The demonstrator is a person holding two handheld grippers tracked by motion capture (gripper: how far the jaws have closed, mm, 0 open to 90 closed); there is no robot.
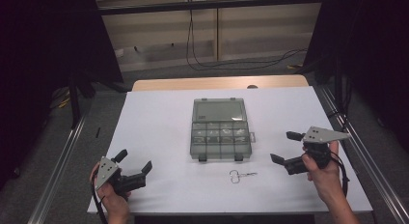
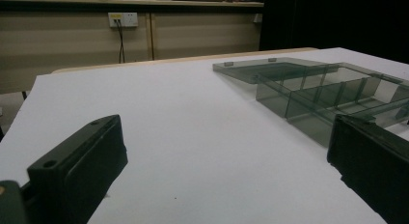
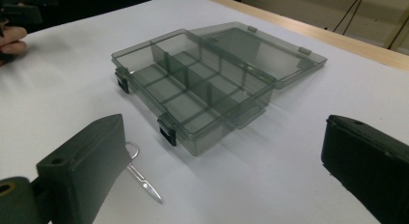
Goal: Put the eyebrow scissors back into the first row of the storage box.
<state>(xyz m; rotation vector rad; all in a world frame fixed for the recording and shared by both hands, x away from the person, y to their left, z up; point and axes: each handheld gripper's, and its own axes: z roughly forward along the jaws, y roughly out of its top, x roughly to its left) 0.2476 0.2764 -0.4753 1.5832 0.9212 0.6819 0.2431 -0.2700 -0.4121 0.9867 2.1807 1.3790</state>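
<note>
White tabletop point(image 1: 159, 118) carries an open smoky-grey clear plastic compartment box point(image 1: 221, 132), its lid laid back; small metal snips point(image 1: 239, 175), perhaps scissors, lie just before it. Left gripper point(image 1: 135, 161) and right gripper point(image 1: 284, 147) hover either side, jaws apart.

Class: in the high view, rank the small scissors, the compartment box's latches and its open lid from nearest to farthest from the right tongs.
1. Small scissors, left of the right tongs, near edge.
2. Latches, box front.
3. Open lid, far side, lying flat.
</note>
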